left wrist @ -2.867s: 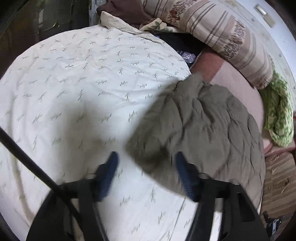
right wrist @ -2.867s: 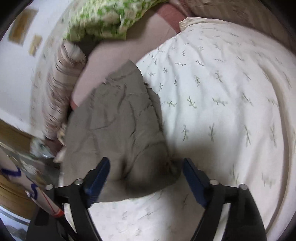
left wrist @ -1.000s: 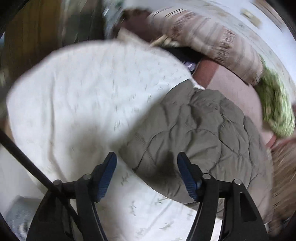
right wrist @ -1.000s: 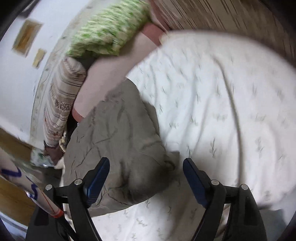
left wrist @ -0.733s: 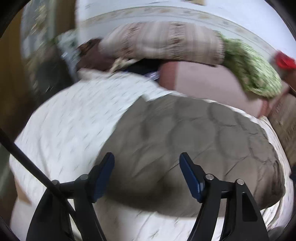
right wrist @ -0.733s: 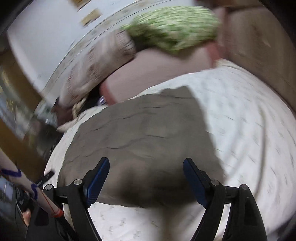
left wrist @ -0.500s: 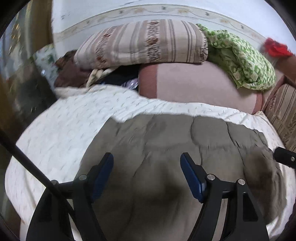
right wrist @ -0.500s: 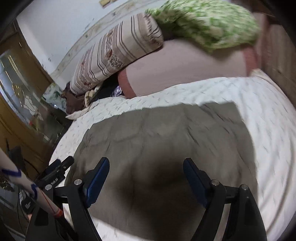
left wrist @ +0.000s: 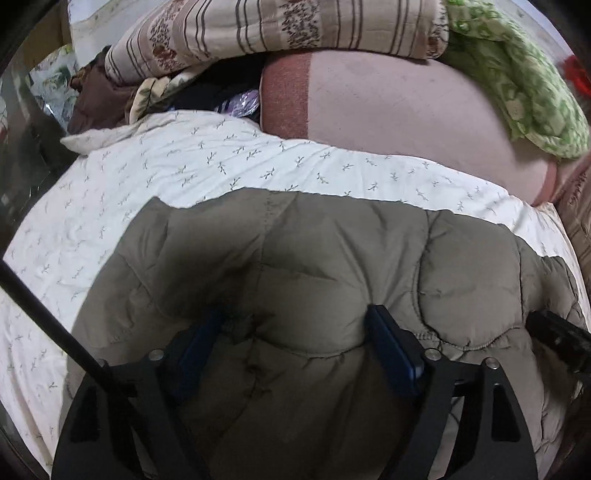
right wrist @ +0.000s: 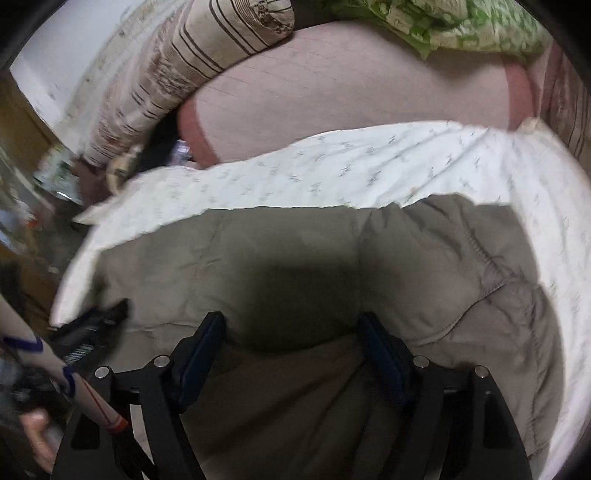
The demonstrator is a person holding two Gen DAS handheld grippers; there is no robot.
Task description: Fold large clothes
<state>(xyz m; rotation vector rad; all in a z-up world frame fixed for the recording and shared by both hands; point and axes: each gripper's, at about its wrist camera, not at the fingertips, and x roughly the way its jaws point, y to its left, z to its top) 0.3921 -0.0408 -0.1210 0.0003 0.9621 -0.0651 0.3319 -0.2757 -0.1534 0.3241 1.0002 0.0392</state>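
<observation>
Left wrist view: my left hand-held gripper [left wrist: 295,332] is spread wide, both blue fingers [left wrist: 391,354] pressed down into the olive quilted jacket [left wrist: 332,251]. The jacket lies flat on the bed's white leaf-print sheet [left wrist: 184,162], its far edge just short of the pink cushion [left wrist: 399,110]. On that cushion rest a striped pillow [left wrist: 258,33] and a green blanket [left wrist: 517,81]. Right wrist view: my right hand-held gripper [right wrist: 291,332] is likewise spread, fingers [right wrist: 384,358] sunk into the jacket [right wrist: 443,258], with a bulge of fabric between them. Neither pinches the cloth.
</observation>
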